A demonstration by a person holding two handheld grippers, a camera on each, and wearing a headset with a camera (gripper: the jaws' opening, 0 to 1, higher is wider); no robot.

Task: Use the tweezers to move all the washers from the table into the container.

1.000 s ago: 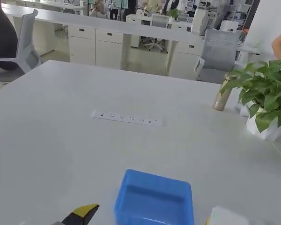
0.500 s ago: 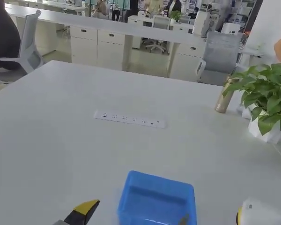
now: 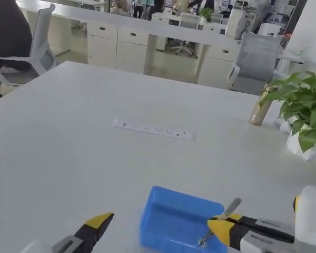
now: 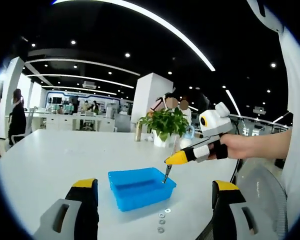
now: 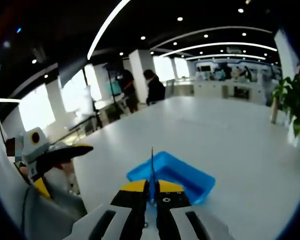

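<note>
The left gripper [image 4: 155, 185] has two broad black jaws capped in yellow, each rising from a pale grey base with a rounded slot cut through it. The right gripper [image 5: 151, 187] is built alike: black jaws with yellow tips, a small round hole near one tip, and slotted whitish bases. In the left gripper view, white bands cross its black jaws ahead of the person's hand [image 4: 242, 146].
</note>
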